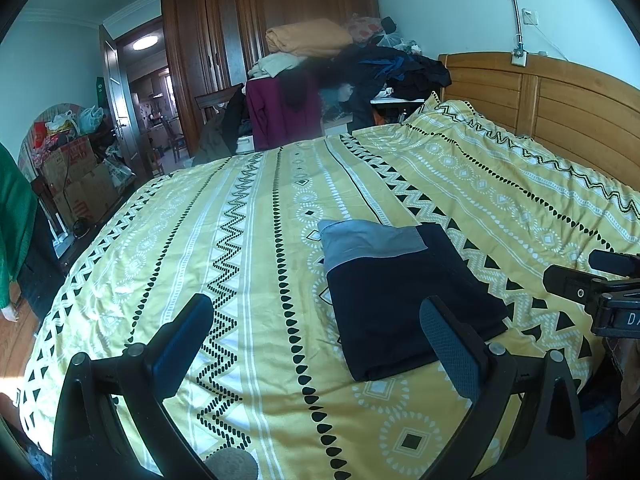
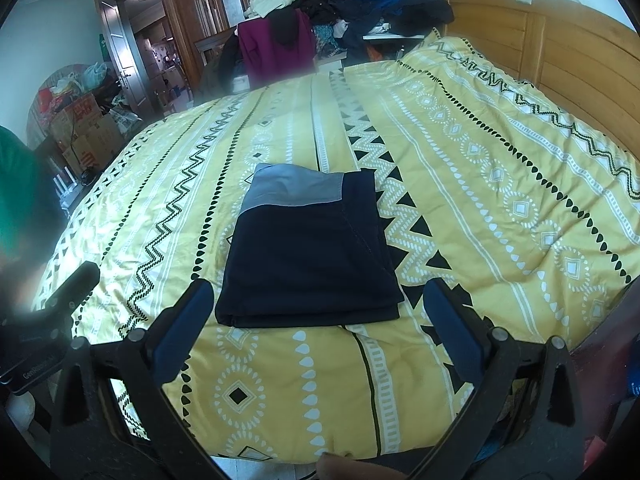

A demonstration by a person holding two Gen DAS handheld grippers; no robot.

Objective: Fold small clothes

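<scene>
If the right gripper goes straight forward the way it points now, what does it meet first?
Most likely the folded dark navy garment with a grey band on the yellow patterned bedcover. It lies centred ahead of the open right gripper, near edge between the fingers. Depth is unclear; it may pass above.

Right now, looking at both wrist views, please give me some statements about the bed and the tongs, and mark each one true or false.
1. The dark folded garment lies on the yellow patterned duvet. True.
2. The right tongs grip the garment. False: they are open, holding nothing.
3. The left tongs are open. True.
4. The garment is entirely black. False: a grey band crosses its far end.
5. The wardrobe is white. False: it is brown wood.
</scene>
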